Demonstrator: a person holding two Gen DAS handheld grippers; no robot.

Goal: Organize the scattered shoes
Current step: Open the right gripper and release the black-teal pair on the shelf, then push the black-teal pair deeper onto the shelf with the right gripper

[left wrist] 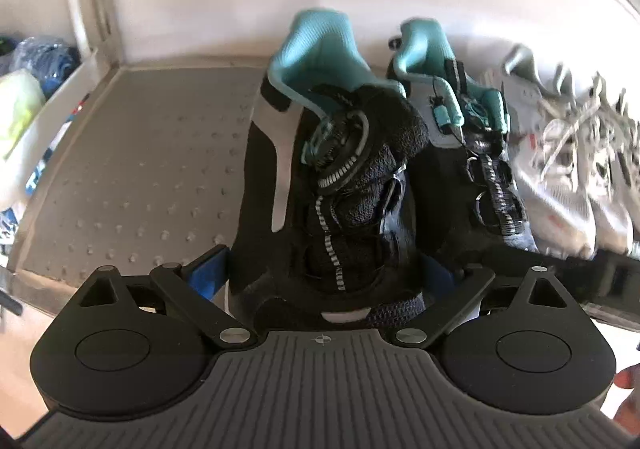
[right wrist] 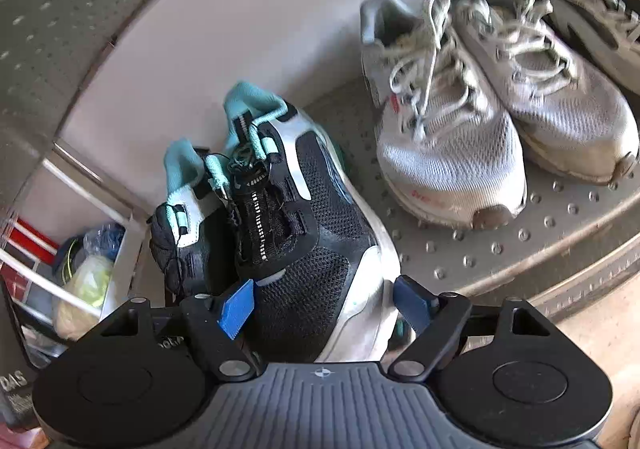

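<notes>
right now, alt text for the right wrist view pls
The right gripper has its blue-padded jaws either side of the toe of a black and teal shoe on a studded grey mat. Its mate lies left; a pair of white laced sneakers sits right.

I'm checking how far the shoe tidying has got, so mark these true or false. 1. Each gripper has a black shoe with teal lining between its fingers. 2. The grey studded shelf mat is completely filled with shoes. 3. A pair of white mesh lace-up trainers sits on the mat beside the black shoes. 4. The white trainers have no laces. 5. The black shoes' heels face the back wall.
1. True: the left gripper straddles one black shoe with teal lining and the right gripper straddles the other.
2. False: the grey studded shelf mat has bare space beside the black pair.
3. True: white mesh lace-up trainers.
4. False: they are laced.
5. True.
</notes>
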